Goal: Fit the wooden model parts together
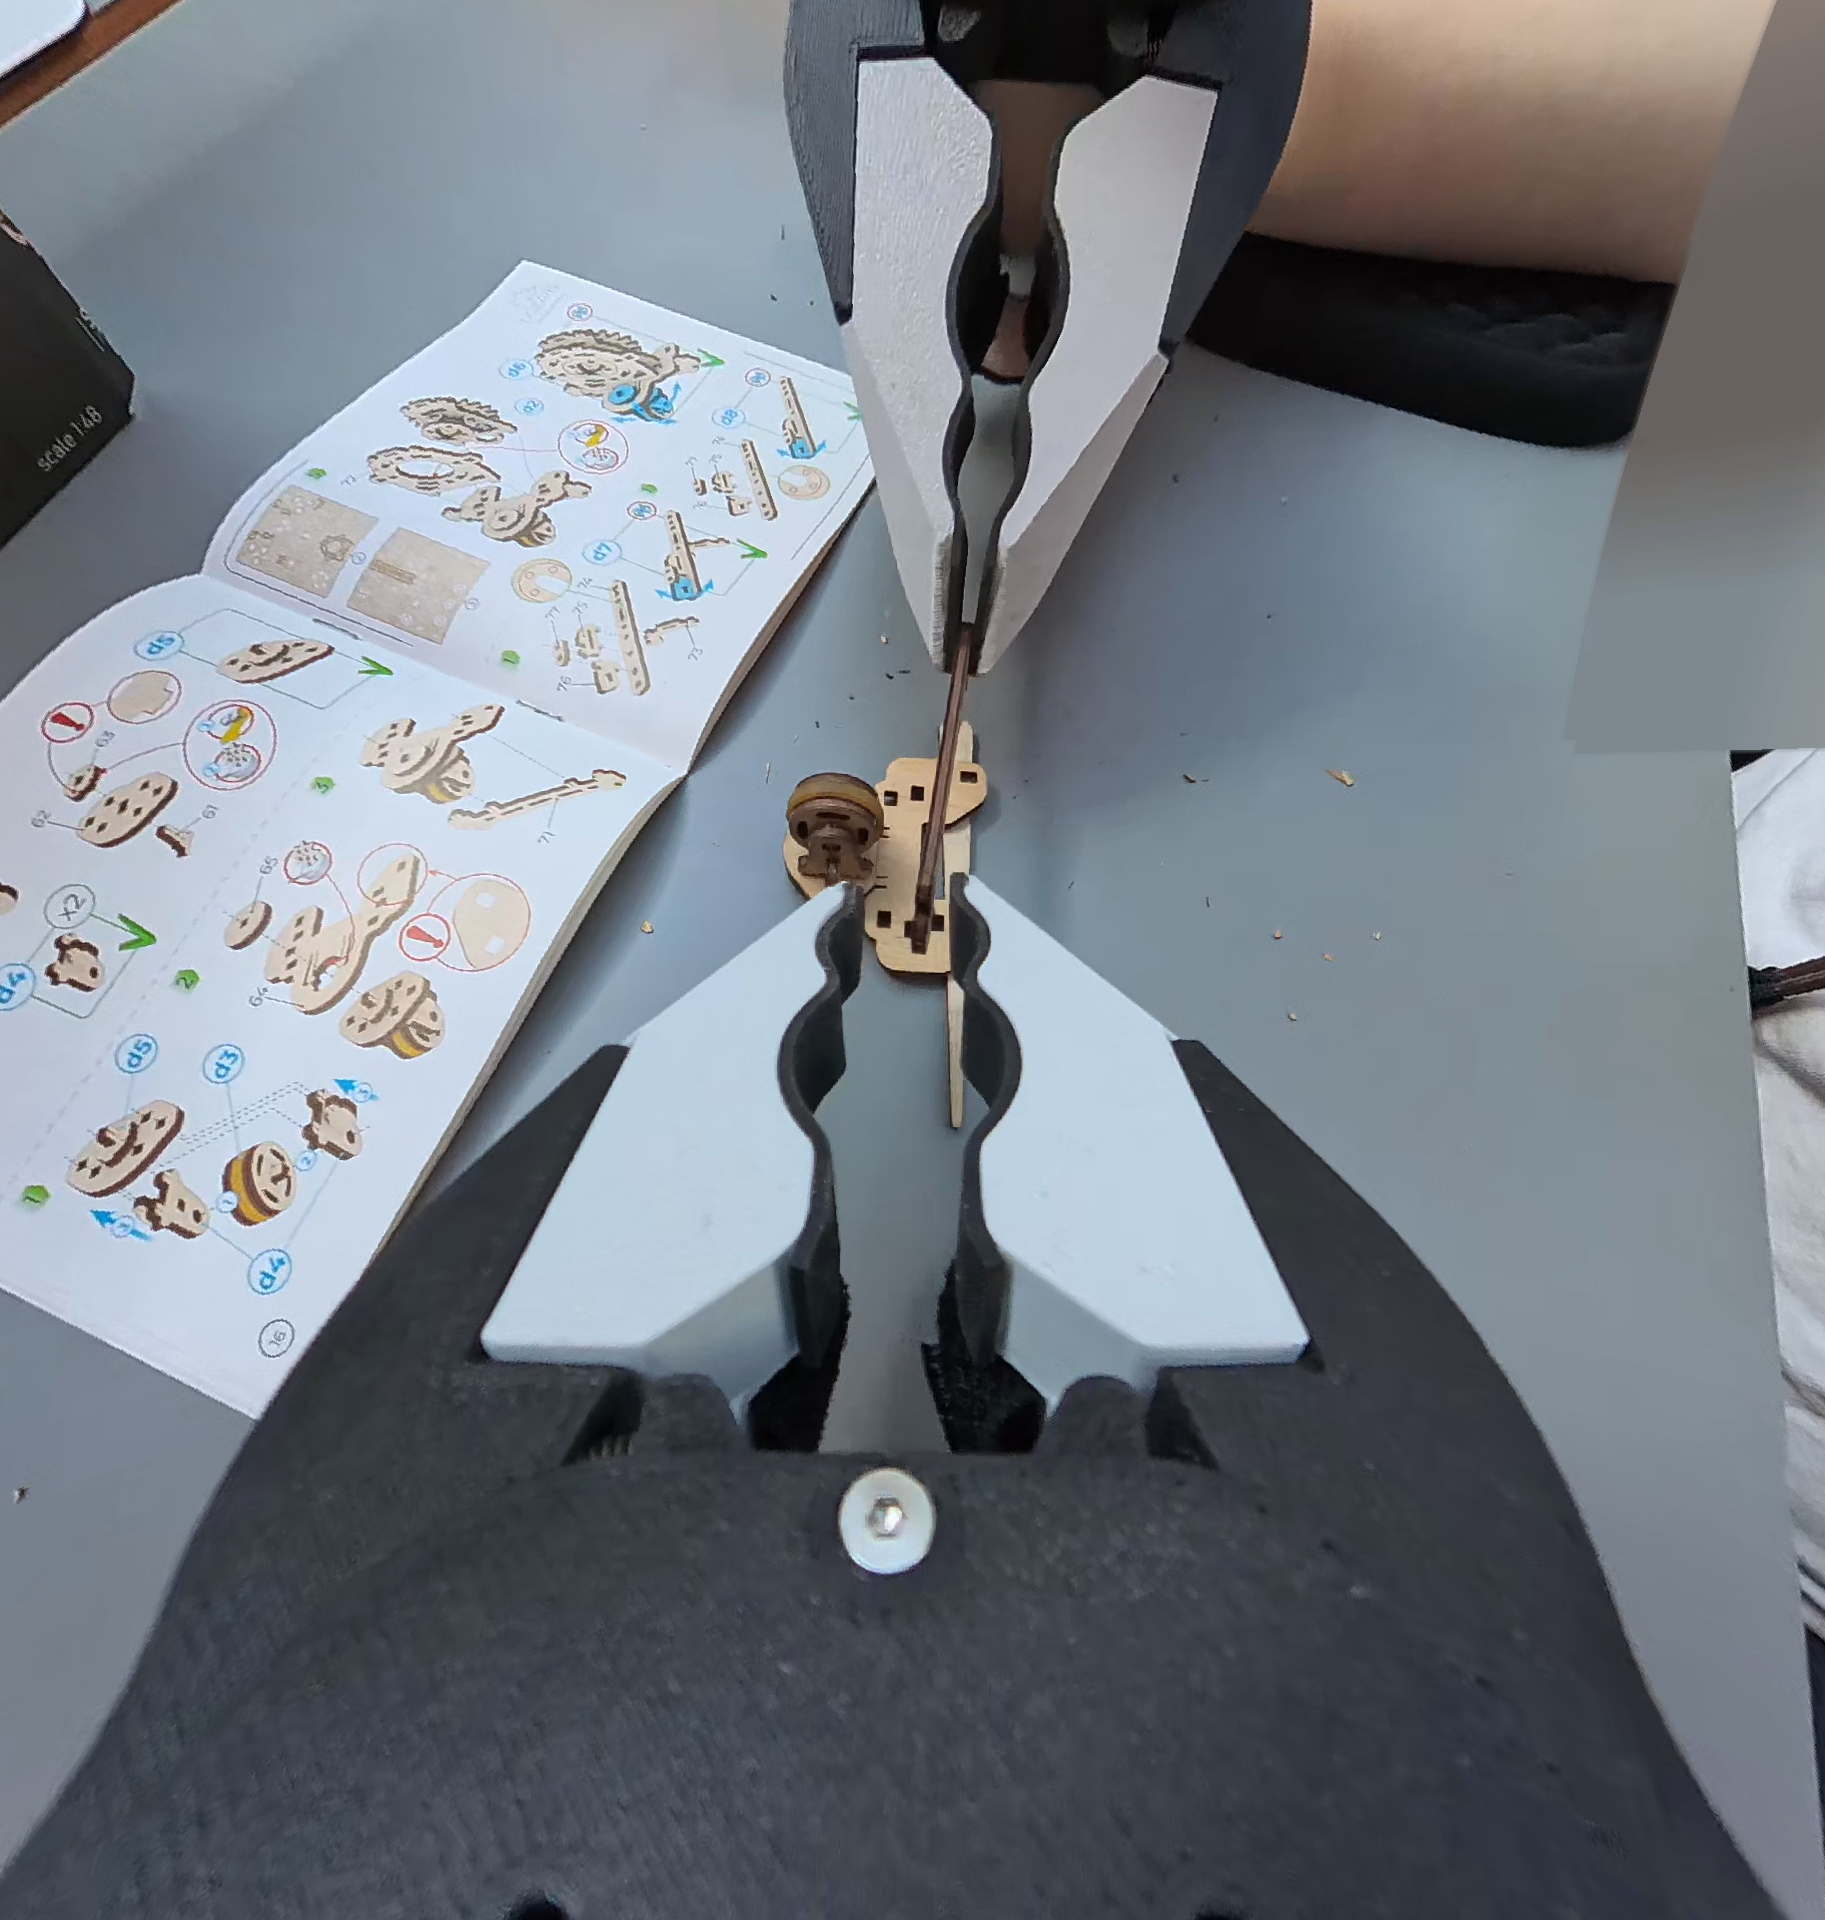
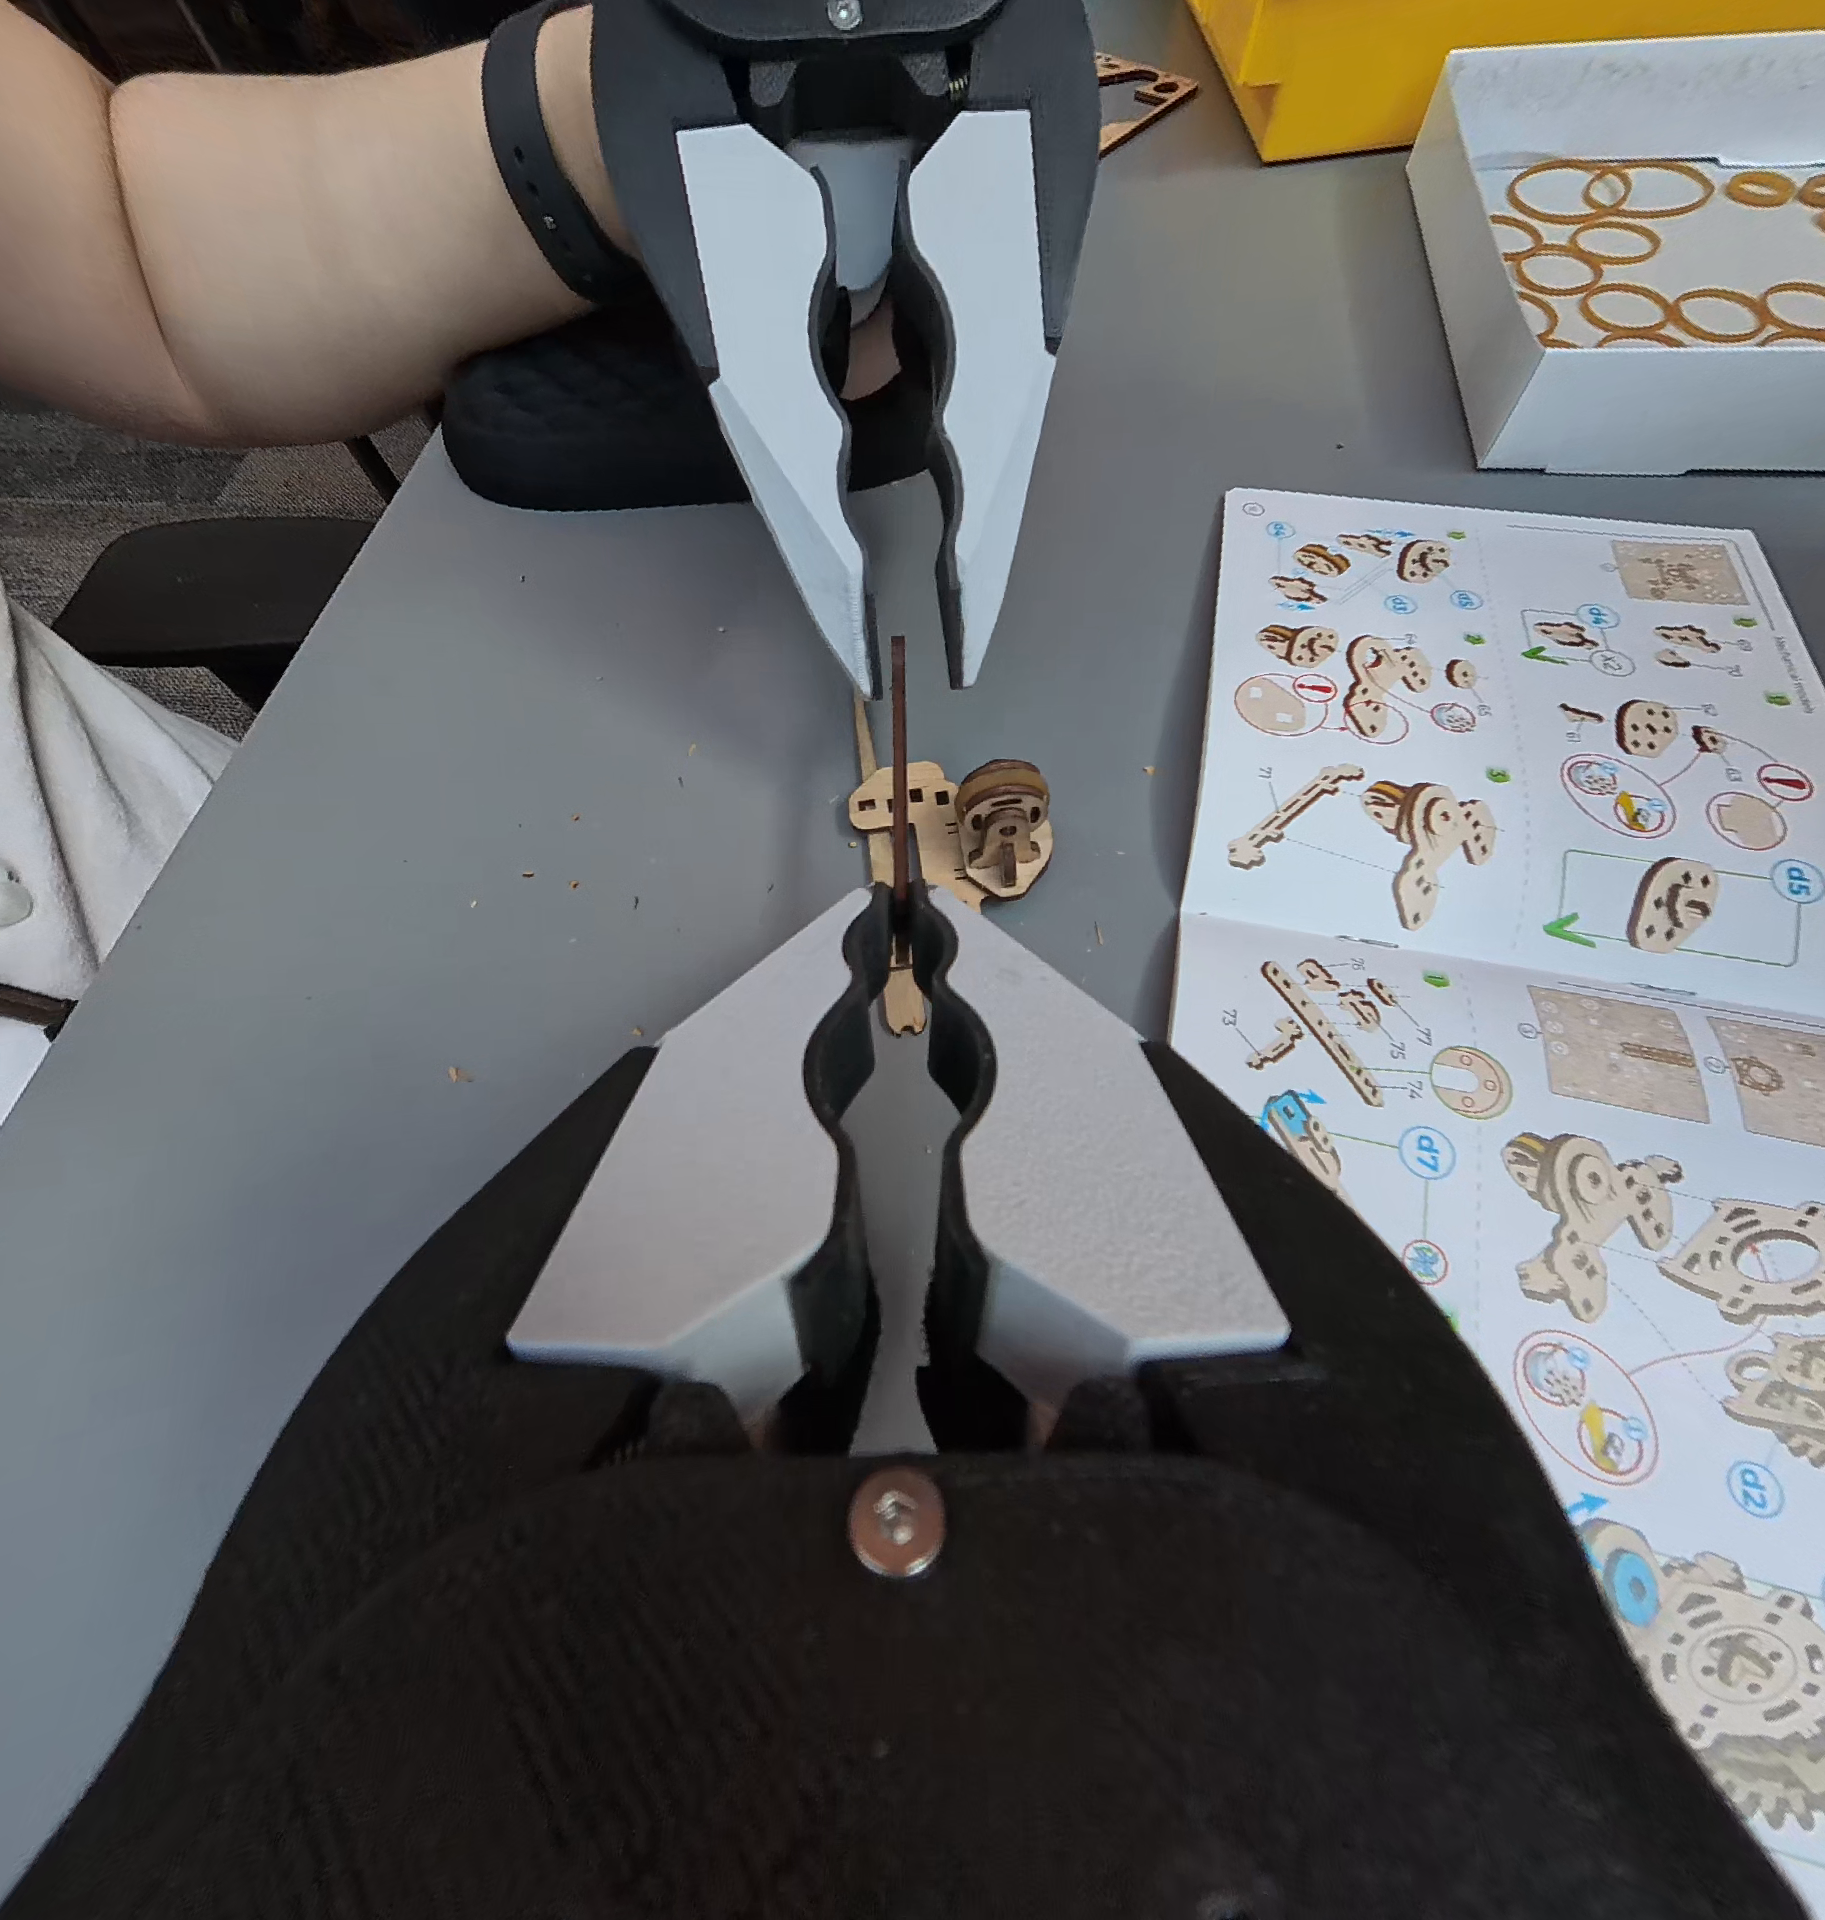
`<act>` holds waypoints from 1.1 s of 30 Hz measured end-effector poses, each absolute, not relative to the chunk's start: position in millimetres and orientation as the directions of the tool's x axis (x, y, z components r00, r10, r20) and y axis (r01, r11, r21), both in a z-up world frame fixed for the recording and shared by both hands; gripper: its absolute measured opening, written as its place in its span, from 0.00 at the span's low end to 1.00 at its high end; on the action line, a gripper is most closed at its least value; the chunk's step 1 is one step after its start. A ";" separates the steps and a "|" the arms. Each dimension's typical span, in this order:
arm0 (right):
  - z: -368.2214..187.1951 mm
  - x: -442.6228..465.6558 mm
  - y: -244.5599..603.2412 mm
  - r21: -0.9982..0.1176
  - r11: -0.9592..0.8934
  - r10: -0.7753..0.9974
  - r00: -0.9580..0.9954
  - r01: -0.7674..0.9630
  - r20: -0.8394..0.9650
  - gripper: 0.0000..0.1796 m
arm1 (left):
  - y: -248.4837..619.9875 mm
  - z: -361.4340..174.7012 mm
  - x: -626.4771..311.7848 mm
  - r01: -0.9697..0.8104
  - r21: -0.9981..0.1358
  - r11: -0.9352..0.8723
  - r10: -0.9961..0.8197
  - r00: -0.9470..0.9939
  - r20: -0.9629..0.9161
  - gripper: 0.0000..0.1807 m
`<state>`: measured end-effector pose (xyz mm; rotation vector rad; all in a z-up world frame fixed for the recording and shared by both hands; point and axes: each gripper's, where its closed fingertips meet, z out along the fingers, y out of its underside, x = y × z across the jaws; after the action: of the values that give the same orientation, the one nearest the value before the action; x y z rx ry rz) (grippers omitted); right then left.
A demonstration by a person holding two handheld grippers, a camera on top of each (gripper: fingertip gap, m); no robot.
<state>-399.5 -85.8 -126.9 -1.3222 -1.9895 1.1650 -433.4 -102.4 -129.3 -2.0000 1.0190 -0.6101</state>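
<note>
While the right gripper (image 2: 895, 914) pinches a thin dark wooden strip (image 2: 899, 758) edge-on, its lower end is hidden between the pads. The left gripper (image 1: 900, 902) stands spread around the pale wooden base piece (image 1: 913, 842) lying flat on the grey table (image 1: 1407, 623), partly covering it. Left of it lies an open instruction booklet (image 1: 316, 810) with printed numbering; a dark box (image 1: 14, 395) is cut off at far left.
</note>
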 end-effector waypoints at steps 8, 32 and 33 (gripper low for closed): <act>-119.8 -398.8 -84.7 -0.870 0.156 0.908 -0.415 0.468 -0.060 0.01 | -104.4 -119.4 -437.5 -0.398 -0.860 -0.320 -0.826 0.562 0.047 0.07; -126.6 -405.4 -90.5 -0.856 0.201 0.891 -0.452 0.477 -0.043 0.01 | -110.2 -121.2 -434.3 -0.446 -0.856 -0.260 -0.848 0.530 -0.019 0.01; -126.6 -404.7 -91.6 -0.856 0.202 0.889 -0.455 0.475 -0.043 0.01 | -111.2 -121.9 -433.8 -0.452 -0.854 -0.260 -0.852 0.524 -0.018 0.00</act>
<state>-404.7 -91.6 -126.6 -1.2666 -2.0160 1.1752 -433.8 -111.2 -121.9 -1.8926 1.0706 -0.5785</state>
